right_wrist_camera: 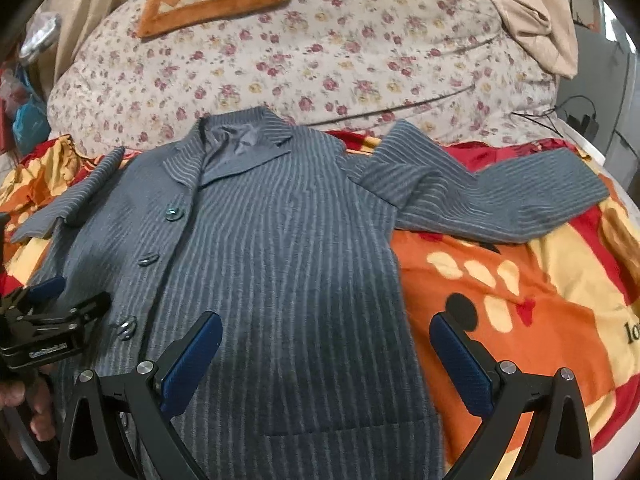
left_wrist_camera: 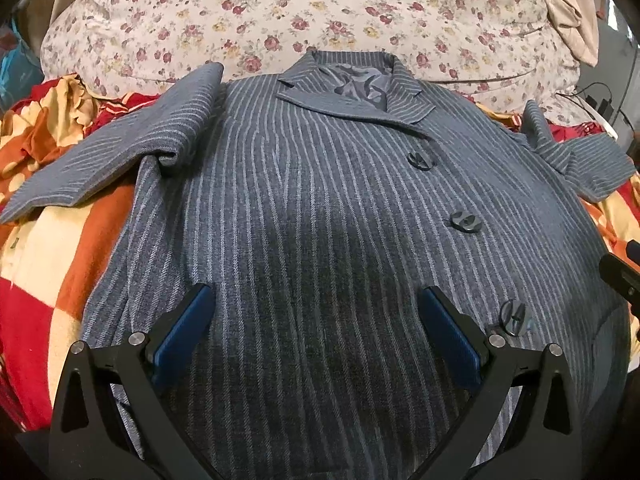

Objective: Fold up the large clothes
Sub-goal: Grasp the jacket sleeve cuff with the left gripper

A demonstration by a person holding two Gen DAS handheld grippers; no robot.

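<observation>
— Behind everything sits a floral quilt point(left_wrist_camera: 320, 12), piled at the head of the bed, with a red, orange and cream blanket point(right_wrist_camera: 520, 292) spread nearer us. Where's the garment?

— On that blanket. A grey-blue striped coat point(left_wrist_camera: 320, 208) lies face up, buttoned, collar point(left_wrist_camera: 352, 84) pointing toward the quilt and hem toward the cameras.

— Has any folding been done, would you say?

— Hardly any, as I judge it. The body lies flat and full width. Both sleeves stick out to the sides: the left-hand sleeve point(left_wrist_camera: 120, 152) angles outward with a bunched crease at the shoulder, and the right-hand sleeve point(right_wrist_camera: 500, 200) stretches across the blanket, also rumpled where it joins.

— And the tools?

— The left claw point(left_wrist_camera: 316, 332) hovers over the lower front, near the bottom button point(left_wrist_camera: 514, 312), fingers spread wide with nothing between them. The right claw point(right_wrist_camera: 326, 356) hangs over the coat's right edge, straddling cloth and blanket, likewise spread and empty. Whether either touches the fabric I can't tell.

— So what remains?

— Nearly all of it, I'd guess: bringing each sleeve in over the chest, then folding the length up.
</observation>
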